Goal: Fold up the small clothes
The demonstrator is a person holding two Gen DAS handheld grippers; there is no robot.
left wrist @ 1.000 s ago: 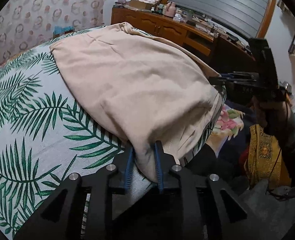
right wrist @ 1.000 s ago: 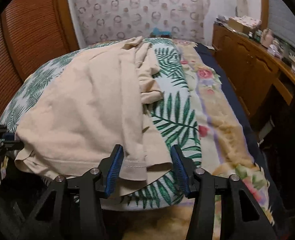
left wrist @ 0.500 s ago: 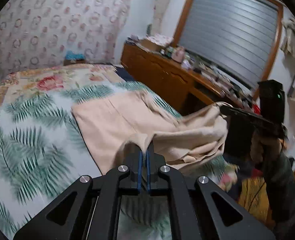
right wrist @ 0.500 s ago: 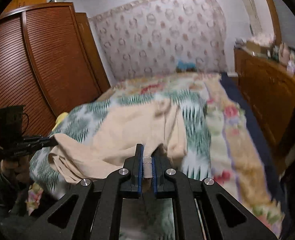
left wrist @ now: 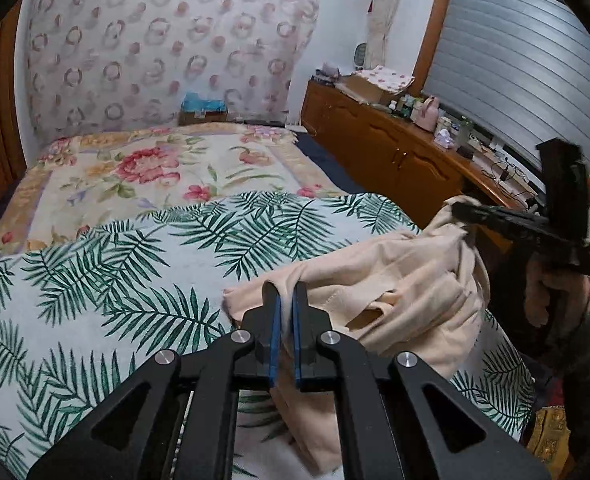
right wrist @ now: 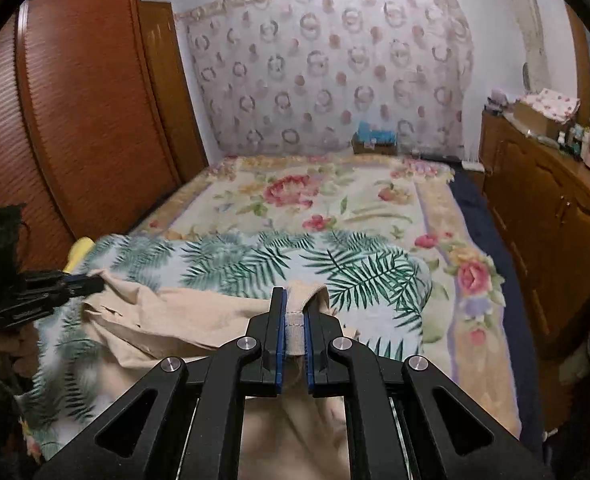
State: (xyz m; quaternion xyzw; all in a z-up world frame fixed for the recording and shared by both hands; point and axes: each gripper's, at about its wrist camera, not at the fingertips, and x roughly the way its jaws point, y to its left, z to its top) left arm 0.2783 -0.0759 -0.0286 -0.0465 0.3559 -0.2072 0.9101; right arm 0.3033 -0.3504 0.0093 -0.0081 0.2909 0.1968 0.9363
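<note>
The bed (left wrist: 95, 280) fills most of both views, with its palm-leaf cover (right wrist: 255, 260) in the lower half and a flowered blanket (right wrist: 315, 192) above it. A wooden cabinet (left wrist: 395, 152) runs along the right edge, and a wardrobe (right wrist: 75, 120) stands at the left of the right wrist view.

The beige garment (left wrist: 395, 292) lies bunched in the lower right of the left wrist view, partly lifted off the cover. Your left gripper (left wrist: 286, 304) is clamped on one edge of it. Your right gripper (right wrist: 294, 312) pinches a hemmed edge, jaws closed on the cloth.

The cloth hangs loose and crumpled between your two hands. If you lay it down like this, I think the folds get trapped underneath. If you pull apart too quickly, the thin hem can slip from one grip, and the garment may slide over the near edge of the bed.
</note>
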